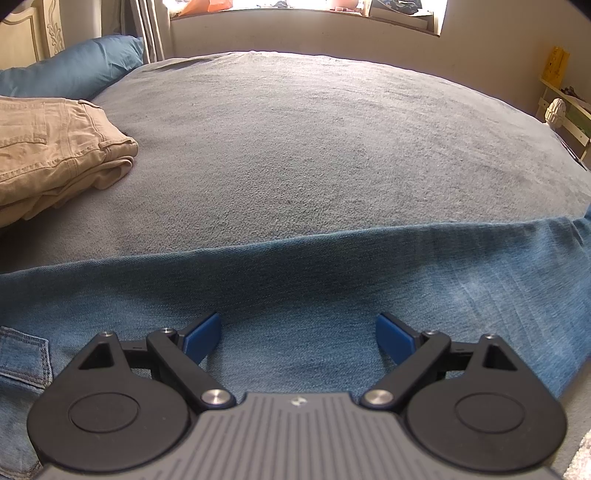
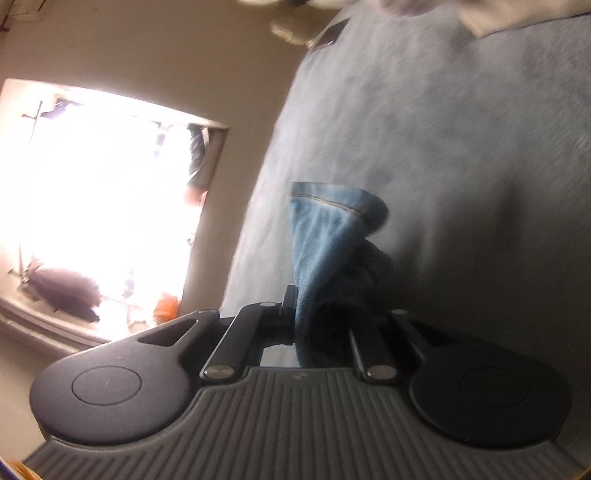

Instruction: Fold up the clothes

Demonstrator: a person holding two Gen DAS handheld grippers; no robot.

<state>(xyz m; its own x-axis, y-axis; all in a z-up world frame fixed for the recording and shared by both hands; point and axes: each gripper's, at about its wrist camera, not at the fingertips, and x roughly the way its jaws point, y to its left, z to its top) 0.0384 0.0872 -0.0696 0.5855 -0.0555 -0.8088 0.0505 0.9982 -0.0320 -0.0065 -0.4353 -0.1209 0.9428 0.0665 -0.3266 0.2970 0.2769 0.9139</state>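
The left gripper (image 1: 298, 334) hangs over the jeans (image 1: 295, 288), its blue pads (image 1: 201, 336) spread wide with only flat denim between them, nothing gripped. The jeans lie in a band along the near edge of the bed (image 1: 295, 147), a stitched pocket (image 1: 22, 358) showing at the near left corner. Folded khaki trousers (image 1: 55, 147) sit at the left edge of the bed, well apart from the jeans. A blue pillow (image 1: 74, 70) lies at the far left corner. A window (image 1: 303, 5) shows beyond the far edge.
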